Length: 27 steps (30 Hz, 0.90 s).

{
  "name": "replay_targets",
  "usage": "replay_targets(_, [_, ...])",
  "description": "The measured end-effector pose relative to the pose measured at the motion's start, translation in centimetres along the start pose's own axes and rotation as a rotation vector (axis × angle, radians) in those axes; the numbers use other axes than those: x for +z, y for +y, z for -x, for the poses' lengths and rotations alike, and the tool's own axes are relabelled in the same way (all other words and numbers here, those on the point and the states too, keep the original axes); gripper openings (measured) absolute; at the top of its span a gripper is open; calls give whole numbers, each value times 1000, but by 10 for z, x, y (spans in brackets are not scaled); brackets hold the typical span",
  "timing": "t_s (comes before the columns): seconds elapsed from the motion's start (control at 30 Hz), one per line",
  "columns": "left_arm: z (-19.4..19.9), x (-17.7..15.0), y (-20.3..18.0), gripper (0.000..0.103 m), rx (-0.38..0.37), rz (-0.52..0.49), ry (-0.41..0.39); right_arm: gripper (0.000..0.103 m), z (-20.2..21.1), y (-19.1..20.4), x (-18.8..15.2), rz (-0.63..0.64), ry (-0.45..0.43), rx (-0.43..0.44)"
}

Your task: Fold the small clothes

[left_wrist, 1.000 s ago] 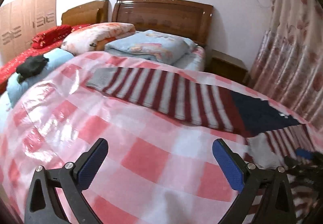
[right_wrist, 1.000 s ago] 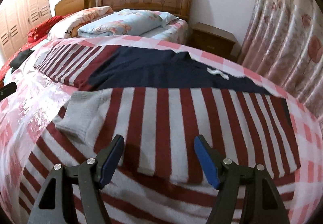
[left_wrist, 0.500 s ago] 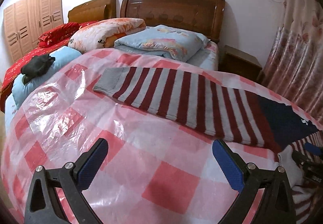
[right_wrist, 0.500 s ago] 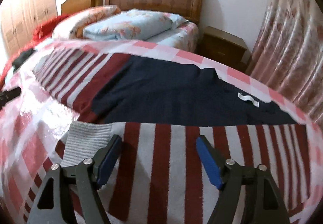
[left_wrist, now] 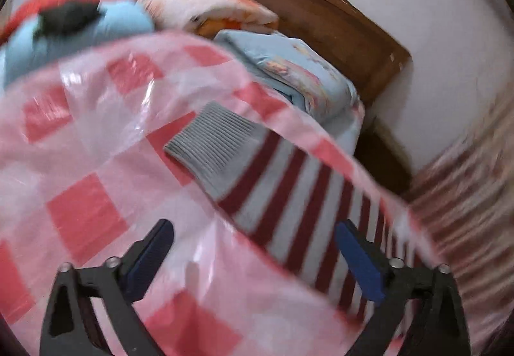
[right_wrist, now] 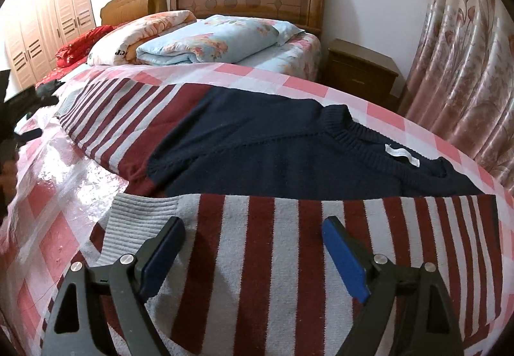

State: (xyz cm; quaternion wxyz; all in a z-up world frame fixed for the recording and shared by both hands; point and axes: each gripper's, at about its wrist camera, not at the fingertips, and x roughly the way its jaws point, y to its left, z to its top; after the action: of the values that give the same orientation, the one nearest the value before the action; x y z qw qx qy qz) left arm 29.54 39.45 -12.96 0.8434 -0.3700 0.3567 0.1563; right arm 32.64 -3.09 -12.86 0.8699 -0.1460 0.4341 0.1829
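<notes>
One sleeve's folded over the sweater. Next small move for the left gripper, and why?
Probably bring the left gripper onto the far sleeve's grey cuff and pinch it. That sleeve lies stretched out flat, while the near sleeve already crosses the sweater. The left jaws stand open and empty, short of the cuff. The right gripper, whose jaws have just been opening, holds nothing.

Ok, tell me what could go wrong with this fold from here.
1. The left claw hangs open near the grey cuff of the outstretched sleeve; closing there could pinch the glossy checked sheet too.
2. That sheet looks slippery, so pulling the sleeve may slide the whole sweater.
3. The right claw, jaws just opened with nothing pinched, leaves the folded sleeve free to shift.
</notes>
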Motion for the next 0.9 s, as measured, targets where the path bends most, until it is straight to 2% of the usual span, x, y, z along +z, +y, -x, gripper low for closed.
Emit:
replay_targets(0.03, [-6, 5, 5, 103, -5, 30, 13, 90, 0, -1, 0, 0, 0, 0])
replay_targets(0.13, [-27, 12, 16, 103, 44, 81, 38, 90, 0, 0, 0, -1, 0, 1])
replay_targets(0.27, [-37, 17, 9, 103, 94, 51, 2, 90, 0, -1, 0, -2, 0, 3])
replay_targets(0.3, [-37, 17, 6, 103, 78, 42, 3, 90, 0, -1, 0, -2, 0, 4])
replay_targets(0.4, [-14, 11, -10, 103, 49, 43, -62, 90, 0, -1, 0, -3, -1, 6])
replay_targets(0.47, [19, -1, -42, 103, 9, -30, -130, 90, 0, -2, 0, -4, -1, 7])
replay_targets(0.6, [81, -48, -121, 103, -187, -201, -186, 91, 0, -4, 1, -5, -1, 17])
replay_targets(0.67, [106, -90, -172, 103, -283, -341, -179, 91, 3, -11, 1, -36, -17, 69])
replay_targets(0.7, [112, -105, -188, 103, -316, -387, -164, 87, 7, -20, -1, -79, -37, 126])
replay_targets(0.73, [116, -126, -206, 103, -354, -442, -135, 77, 12, -30, -3, -127, -49, 172])
replay_targets(0.77, [116, -141, -220, 103, -371, -488, -111, 72, 20, -43, -6, -201, -59, 215])
replay_targets(0.8, [114, -156, -233, 103, -378, -534, -89, 69, 29, -54, -10, -260, -75, 224])
replay_targets(0.87, [104, -196, -256, 103, -398, -621, -3, 69, 53, -76, -20, -335, -122, 152])
replay_targets(0.9, [98, -206, -262, 103, -408, -634, 33, 69, 64, -87, -27, -351, -129, 91])
